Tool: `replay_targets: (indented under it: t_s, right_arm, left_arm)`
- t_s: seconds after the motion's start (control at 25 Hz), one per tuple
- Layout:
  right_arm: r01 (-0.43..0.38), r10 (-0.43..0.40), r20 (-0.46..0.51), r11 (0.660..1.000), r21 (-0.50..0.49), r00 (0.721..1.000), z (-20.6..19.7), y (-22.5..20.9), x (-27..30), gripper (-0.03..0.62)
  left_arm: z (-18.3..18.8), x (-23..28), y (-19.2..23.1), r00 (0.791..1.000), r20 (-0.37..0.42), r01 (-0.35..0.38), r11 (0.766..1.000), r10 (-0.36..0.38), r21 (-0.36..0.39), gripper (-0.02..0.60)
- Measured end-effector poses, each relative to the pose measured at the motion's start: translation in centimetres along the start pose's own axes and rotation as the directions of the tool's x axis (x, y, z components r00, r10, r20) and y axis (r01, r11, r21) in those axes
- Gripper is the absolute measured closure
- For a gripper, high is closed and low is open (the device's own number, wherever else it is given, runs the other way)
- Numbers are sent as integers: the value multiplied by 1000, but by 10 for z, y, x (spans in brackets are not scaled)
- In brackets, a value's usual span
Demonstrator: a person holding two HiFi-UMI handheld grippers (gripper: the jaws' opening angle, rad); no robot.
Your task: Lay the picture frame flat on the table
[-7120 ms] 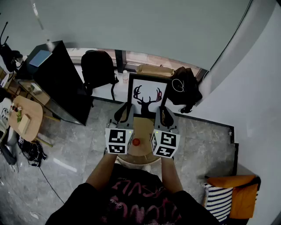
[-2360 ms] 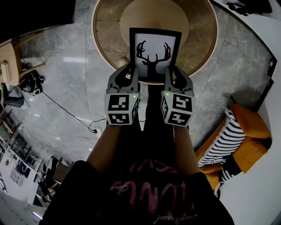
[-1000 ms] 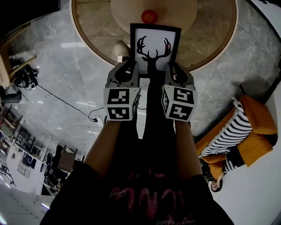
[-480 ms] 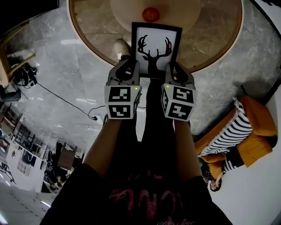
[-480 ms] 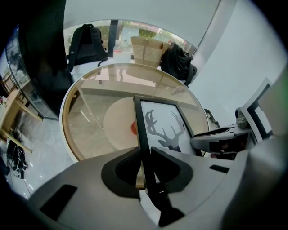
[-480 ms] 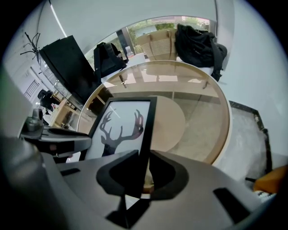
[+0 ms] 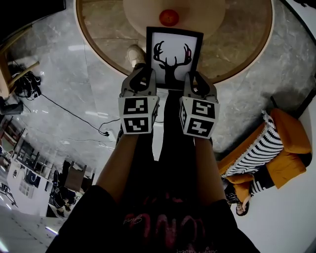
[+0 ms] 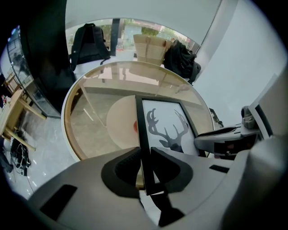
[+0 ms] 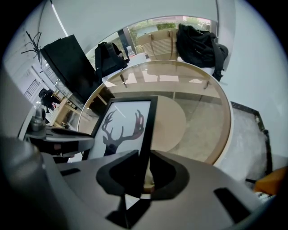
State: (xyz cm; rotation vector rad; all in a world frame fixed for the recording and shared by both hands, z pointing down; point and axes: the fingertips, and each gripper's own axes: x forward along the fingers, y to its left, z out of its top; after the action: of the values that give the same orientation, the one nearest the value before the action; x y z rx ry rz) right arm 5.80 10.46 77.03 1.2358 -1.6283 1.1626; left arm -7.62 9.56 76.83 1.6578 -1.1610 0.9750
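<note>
A black picture frame (image 7: pixel 173 52) with a deer-head print is held over the round glass table (image 7: pixel 98 34). My left gripper (image 7: pixel 144 81) is shut on the frame's lower left edge, and my right gripper (image 7: pixel 193 83) is shut on its lower right edge. In the left gripper view the frame's left edge (image 8: pixel 143 134) runs between the jaws. The right gripper view has the frame's right edge (image 9: pixel 148 130) clamped the same way. A red ball (image 7: pixel 169 17) lies on the round light mat (image 7: pixel 207 12) just beyond the frame's top edge.
The table's wooden rim (image 7: pixel 237 64) curves around the frame over a grey marble floor (image 7: pixel 79 94). An orange chair with a striped cushion (image 7: pixel 261 153) stands at the right. Black bags (image 9: pixel 200 42) and a dark cabinet (image 9: pixel 72 63) line the far wall. Cables (image 7: pixel 74 116) trail at left.
Since several seconds ago the frame has come off the far wall and is now held over the table. Over the last second the frame and both grippers barely shifted.
</note>
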Motion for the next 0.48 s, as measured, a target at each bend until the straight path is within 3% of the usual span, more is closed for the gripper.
replay_targets:
  t_s: [0.48]
  right_arm:
    - [14,-14,15,1000,-8,1000,1,-2,-2,513]
  left_arm:
    - [0,-2,4,1000,14,-14,999,13,37,509]
